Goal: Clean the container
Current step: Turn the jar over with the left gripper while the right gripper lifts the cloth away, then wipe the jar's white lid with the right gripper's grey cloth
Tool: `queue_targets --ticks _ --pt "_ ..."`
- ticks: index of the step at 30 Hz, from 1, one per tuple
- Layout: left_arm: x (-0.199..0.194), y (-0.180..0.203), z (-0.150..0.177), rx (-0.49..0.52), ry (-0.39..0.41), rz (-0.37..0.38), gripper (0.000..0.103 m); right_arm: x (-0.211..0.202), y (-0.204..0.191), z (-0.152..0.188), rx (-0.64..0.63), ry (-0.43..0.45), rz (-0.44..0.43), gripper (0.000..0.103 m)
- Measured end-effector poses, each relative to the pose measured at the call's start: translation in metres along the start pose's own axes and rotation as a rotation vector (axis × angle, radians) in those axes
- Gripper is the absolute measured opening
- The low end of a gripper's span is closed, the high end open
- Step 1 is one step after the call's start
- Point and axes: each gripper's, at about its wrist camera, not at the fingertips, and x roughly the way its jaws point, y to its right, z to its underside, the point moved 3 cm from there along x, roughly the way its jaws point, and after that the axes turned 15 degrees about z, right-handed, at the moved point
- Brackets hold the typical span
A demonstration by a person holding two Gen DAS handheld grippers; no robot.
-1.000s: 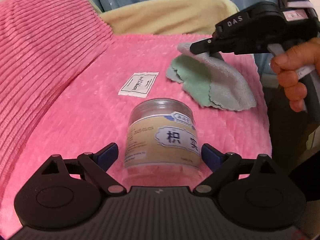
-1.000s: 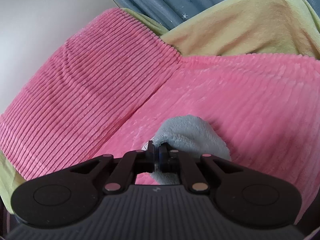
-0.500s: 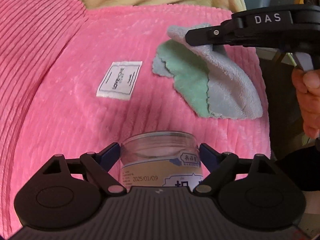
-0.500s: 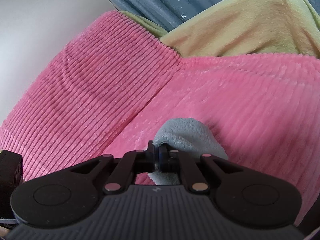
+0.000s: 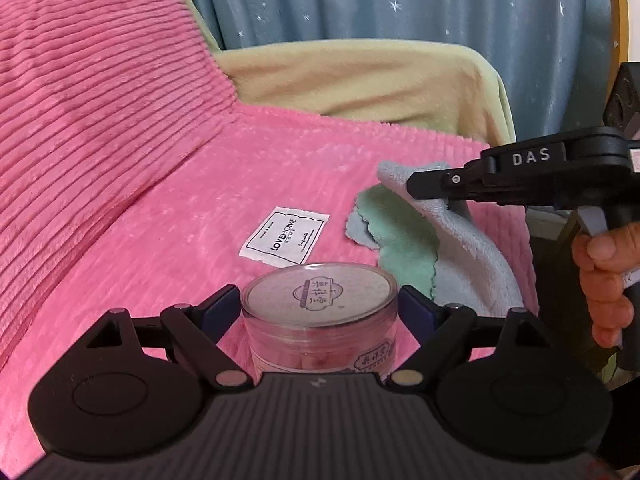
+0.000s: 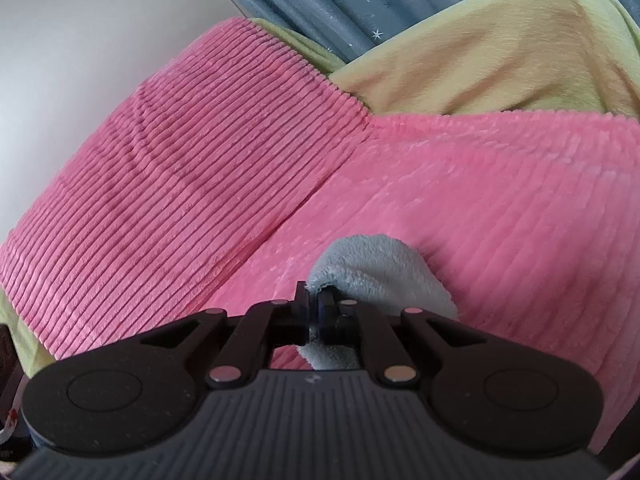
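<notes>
A clear plastic container (image 5: 318, 292) with a round labelled lid stands on the pink ribbed blanket (image 5: 180, 216). My left gripper (image 5: 318, 306) is shut on the container, one blue pad pressing each side just below the lid. To the right, my right gripper (image 5: 416, 184) is shut on a fold of a grey and green cloth (image 5: 460, 248), whose lower part trails on the blanket beside the container. In the right wrist view the grey cloth (image 6: 372, 264) bunches up between and past the shut fingers of my right gripper (image 6: 314, 300). The container is not in that view.
A white sewn-on tag (image 5: 285, 236) lies on the blanket behind the container. A pink-covered cushion (image 5: 80, 100) rises at the left, a yellow-green cover (image 5: 360, 76) at the back, a starred blue curtain (image 5: 400, 0) behind. A person's hand (image 5: 604, 280) holds the right gripper's handle.
The left gripper came up around the container and its pads now press the sides; the lid top faces the camera. The right gripper kept the cloth and raised its pinched fold slightly.
</notes>
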Motion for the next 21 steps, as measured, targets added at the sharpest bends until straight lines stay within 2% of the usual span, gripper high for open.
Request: queue_targets --ticks 5,7,9,12,16,21 --pt "-0.005 0.001 0.028 -0.003 0.025 -0.027 0.088 -0.002 -0.005 0.001 -0.015 0.011 -0.016 0.003" --pt "-0.007 0.001 0.034 -0.007 0.076 -0.026 0.087 -0.002 -0.007 0.001 -0.021 0.015 -0.022 0.003" --pt "-0.006 0.001 0.034 -0.003 0.113 -0.033 0.087 -0.003 -0.009 0.001 -0.028 0.019 -0.029 0.003" --pt "-0.002 0.004 0.027 0.058 0.152 -0.065 0.087 -0.004 -0.012 0.002 -0.037 0.026 -0.039 0.003" --pt "0.011 0.001 0.026 0.077 0.192 -0.053 0.087 -0.005 -0.016 0.002 -0.050 0.032 -0.054 0.003" --pt "0.015 -0.007 0.037 0.047 0.265 -0.034 0.087 -0.003 -0.039 0.011 -0.138 -0.039 -0.194 0.003"
